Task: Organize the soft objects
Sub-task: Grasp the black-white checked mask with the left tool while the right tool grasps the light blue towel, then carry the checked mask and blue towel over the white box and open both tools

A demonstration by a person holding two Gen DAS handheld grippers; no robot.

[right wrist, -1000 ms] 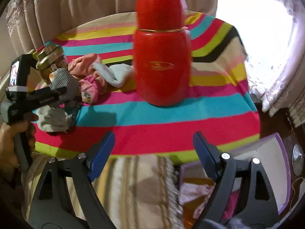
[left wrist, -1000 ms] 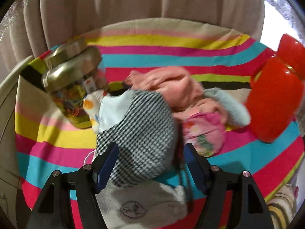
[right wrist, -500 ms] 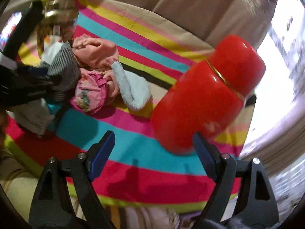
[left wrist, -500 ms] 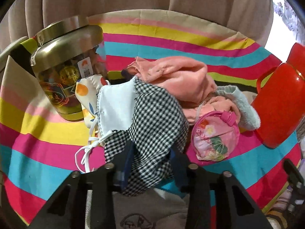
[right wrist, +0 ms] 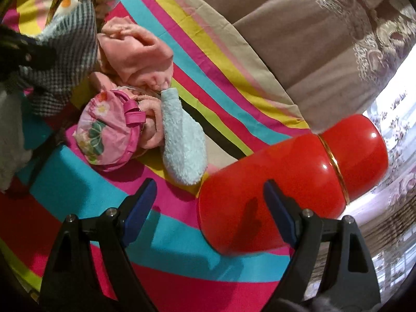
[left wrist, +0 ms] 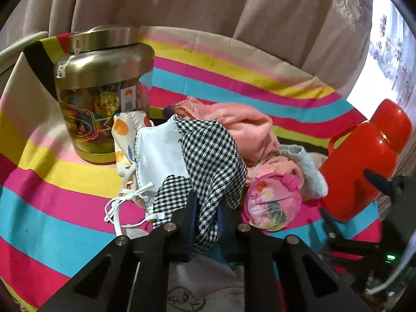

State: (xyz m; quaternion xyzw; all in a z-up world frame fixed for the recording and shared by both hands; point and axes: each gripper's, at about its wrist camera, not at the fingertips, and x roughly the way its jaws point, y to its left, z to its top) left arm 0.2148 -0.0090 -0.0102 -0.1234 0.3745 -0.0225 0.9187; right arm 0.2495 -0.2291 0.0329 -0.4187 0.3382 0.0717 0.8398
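Beside the jar (left wrist: pixel 104 91), checked cloth (left wrist: pixel 208 161) is pinched by the just-closed left gripper (left wrist: pixel 206 223); the right gripper (right wrist: pixel 208 202) is held wide, empty.

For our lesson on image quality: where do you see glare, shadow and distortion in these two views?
Right wrist view: window blown out white, gripper shadow on the red flask. Left wrist view: fisheye bends the striped cloth, dark corners, window glare at right.

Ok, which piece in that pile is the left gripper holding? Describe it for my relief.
On the striped tablecloth, a heap of soft things lies between the gold-lidded jar and the red flask. The left gripper pinches the checked cloth, the only black-and-white piece.
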